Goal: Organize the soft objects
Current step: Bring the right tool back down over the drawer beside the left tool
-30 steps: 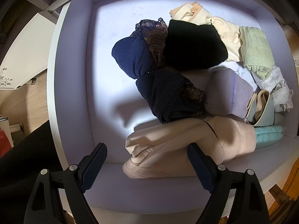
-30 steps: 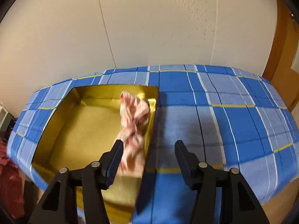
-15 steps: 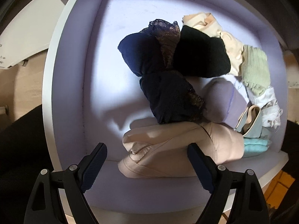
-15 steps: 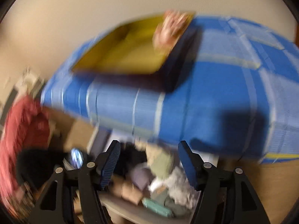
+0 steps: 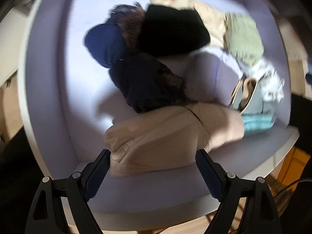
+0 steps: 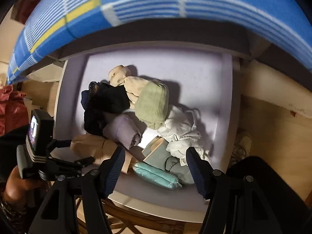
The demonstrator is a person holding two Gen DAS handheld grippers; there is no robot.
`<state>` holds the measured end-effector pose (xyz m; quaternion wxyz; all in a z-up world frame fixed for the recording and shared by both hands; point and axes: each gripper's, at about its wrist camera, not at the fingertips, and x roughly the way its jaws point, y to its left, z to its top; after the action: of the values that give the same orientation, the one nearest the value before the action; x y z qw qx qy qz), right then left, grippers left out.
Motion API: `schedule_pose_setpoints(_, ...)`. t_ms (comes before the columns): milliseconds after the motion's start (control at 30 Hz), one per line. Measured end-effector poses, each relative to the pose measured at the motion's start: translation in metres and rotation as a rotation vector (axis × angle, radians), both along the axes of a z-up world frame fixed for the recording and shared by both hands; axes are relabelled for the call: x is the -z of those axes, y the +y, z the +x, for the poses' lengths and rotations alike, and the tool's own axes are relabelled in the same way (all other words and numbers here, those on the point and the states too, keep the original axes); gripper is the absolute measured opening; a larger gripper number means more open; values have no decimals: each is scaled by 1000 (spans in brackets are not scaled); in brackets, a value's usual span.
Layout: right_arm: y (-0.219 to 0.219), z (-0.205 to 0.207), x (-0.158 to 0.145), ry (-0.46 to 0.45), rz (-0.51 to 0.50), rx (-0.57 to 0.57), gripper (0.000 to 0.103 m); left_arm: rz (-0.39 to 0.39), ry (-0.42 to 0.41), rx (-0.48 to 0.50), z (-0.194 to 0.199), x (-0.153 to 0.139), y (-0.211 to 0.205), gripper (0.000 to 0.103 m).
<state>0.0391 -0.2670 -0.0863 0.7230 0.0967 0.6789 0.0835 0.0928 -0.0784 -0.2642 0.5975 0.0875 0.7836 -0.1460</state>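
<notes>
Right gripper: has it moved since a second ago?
Yes. The right gripper has swung down from the plaid-covered bed and now hangs open over the drawer, above the teal bundle.

Ribbed green knit (image 6: 152,105), matt lilac drawer (image 6: 195,72), ridged gripper pads (image 6: 115,172).

Overhead light, hard shadows, fisheye-bent dim edges, slight motion blur.

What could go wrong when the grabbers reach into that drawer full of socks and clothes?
The clothes lie piled against each other, so the open left gripper, closing on the beige bundle, might drag the dark lace piece resting on it. The open right gripper hangs above the teal roll and white crumpled cloth; it could catch both together.
</notes>
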Motion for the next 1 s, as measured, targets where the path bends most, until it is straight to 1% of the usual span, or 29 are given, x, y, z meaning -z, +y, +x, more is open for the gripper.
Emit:
schedule_pose_setpoints(67, -1, 0, 6, 19, 23, 24, 66, 11, 22, 47, 2, 6, -7, 90)
schedule_pose_setpoints(133, -5, 1, 4, 23, 29, 44, 66, 37, 9, 89, 6, 10, -13, 92)
schedule_pose_setpoints(167, -5, 1, 4, 20, 29, 49, 66, 48, -5, 100, 6, 12, -16, 94)
schedule_pose_setpoints(200, -5, 1, 4, 17, 29, 52, 66, 53, -21, 99, 8, 14, -17, 99)
schedule_pose_setpoints(233, -6, 1, 3, 13, 30, 57, 66, 57, -54, 84, 11, 14, -17, 102)
schedule_pose_setpoints(267, -7, 1, 2, 12, 31, 62, 66, 51, -84, 61, 13, 12, -16, 103)
schedule_pose_setpoints(333, -9, 2, 2, 13, 35, 74, 66, 27, -135, 0, 19, 7, -14, 103)
schedule_pose_setpoints(400, -9, 2, 3, 18, 40, 81, 66, 17, -170, -34, 24, 2, -11, 103)
schedule_pose_setpoints(467, -10, 3, 4, 18, 43, 89, 66, -23, -161, -96, 28, -3, -4, 102)
schedule_pose_setpoints(500, -10, 3, 3, 18, 47, 92, 66, -67, -134, -138, 28, -3, -1, 101)
schedule_pose_setpoints(567, -10, 3, 4, 19, 57, 97, 66, -119, -91, -168, 25, -4, 0, 101)
schedule_pose_setpoints(633, -10, 4, 4, 22, 70, 104, 66, -132, -87, -134, 21, -9, -4, 101)
schedule_pose_setpoints(767, -10, 5, 5, 29, 96, 118, 69, -174, -130, -125, 27, -23, -9, 101)
schedule_pose_setpoints(833, -10, 4, 4, 27, 105, 123, 72, -152, -171, -91, 31, -27, -11, 101)
schedule_pose_setpoints(867, -10, 4, 3, 25, 106, 126, 72, -134, -174, -68, 32, -25, -13, 101)
schedule_pose_setpoints(933, -11, 4, 2, 22, 110, 137, 72, -105, -153, -21, 30, -19, -20, 101)
schedule_pose_setpoints(1000, -15, 4, 1, 22, 118, 154, 72, -88, -99, 20, 24, -11, -26, 101)
